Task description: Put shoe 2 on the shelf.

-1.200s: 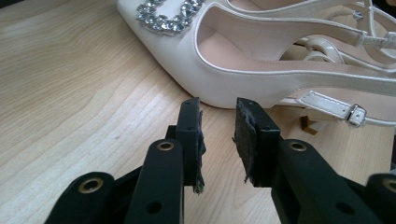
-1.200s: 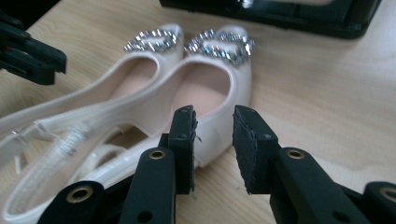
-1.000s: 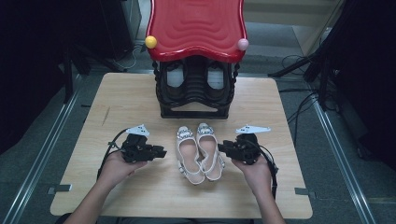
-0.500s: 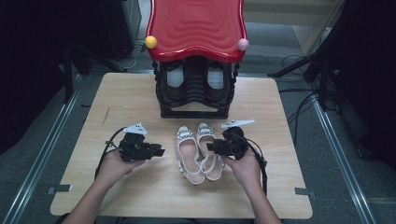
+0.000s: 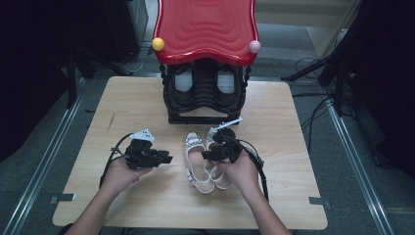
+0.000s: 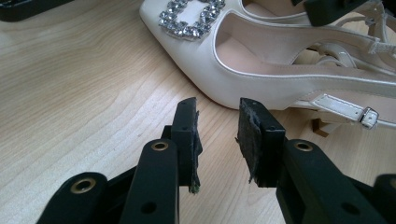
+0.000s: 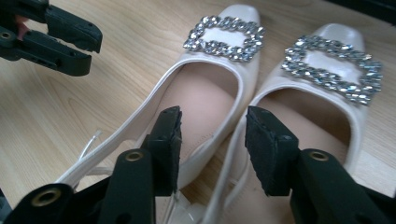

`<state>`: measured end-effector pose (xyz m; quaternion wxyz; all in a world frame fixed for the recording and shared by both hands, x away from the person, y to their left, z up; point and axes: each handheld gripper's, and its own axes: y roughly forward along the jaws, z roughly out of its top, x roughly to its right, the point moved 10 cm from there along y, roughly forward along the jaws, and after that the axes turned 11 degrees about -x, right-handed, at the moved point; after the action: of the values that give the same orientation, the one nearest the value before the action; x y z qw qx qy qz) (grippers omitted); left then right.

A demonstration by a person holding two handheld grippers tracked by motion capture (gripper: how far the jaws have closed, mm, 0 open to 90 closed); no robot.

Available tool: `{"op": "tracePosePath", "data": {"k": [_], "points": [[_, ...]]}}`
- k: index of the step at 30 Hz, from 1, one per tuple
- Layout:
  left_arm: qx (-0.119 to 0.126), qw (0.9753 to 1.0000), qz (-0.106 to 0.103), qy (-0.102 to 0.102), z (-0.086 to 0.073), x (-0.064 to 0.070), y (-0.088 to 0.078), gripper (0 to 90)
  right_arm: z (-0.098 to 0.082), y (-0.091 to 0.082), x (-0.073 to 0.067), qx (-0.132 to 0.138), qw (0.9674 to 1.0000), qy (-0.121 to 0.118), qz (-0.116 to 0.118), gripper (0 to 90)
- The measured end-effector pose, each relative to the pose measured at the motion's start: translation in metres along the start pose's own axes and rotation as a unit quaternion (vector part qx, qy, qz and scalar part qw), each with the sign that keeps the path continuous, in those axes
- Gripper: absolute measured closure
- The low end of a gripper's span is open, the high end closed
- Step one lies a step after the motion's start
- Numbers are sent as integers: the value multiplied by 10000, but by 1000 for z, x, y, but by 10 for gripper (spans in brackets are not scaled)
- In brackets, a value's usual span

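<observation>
Hovering low in the middle of the frame, my right claw (image 5: 208, 155) sits over the pair of white shoes (image 5: 201, 161) on the worktop (image 5: 147, 103), its jaws just widened, pads astride the adjoining shoe sides without pressing. My left claw (image 5: 169, 159) waits half open and empty, left of the shoes.

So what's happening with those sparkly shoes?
A person sits at a wooden table with tongs in each hand. The right tongs hang just above the pair of white shoes, and their jaws have just been opening, straddling the two shoes' touching sides without pinching. The left tongs wait open beside the shoes, holding nothing. A black rack with a red top stands behind.
</observation>
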<state>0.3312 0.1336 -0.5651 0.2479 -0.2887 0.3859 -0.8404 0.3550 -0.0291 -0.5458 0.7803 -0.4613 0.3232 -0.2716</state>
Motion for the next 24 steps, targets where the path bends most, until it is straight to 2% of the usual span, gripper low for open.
{"op": "tracePosePath", "data": {"k": [4, 6, 10, 13, 15, 20, 24], "points": [[-4, 10000, -2, -13, -1, -1, 0, 681, -2, 11, -1, -269, 9996, 33, -45, 552], [15, 10000, -17, -27, 0, -1, -1, 680, -5, 17, 1, -399, 9990, 2, -180, 551], [3, 10000, 6, -36, -1, -2, 0, 679, -9, 24, 4, -457, 9988, 99, -154, 559], [3, 10000, 22, -40, -1, -2, 0, 677, -14, 31, 6, -663, 9974, 75, -263, 581], [3, 10000, 30, -43, -1, -2, 0, 676, -15, 33, 7, -664, 9971, 105, -345, 610], [-4, 10000, 53, -50, -1, -3, 0, 674, -15, 34, 8, -643, 9971, 120, -385, 667], [9, 10000, 62, -76, -1, -4, -1, 669, -15, 35, 9, -521, 9975, 123, -468, 716]]}}
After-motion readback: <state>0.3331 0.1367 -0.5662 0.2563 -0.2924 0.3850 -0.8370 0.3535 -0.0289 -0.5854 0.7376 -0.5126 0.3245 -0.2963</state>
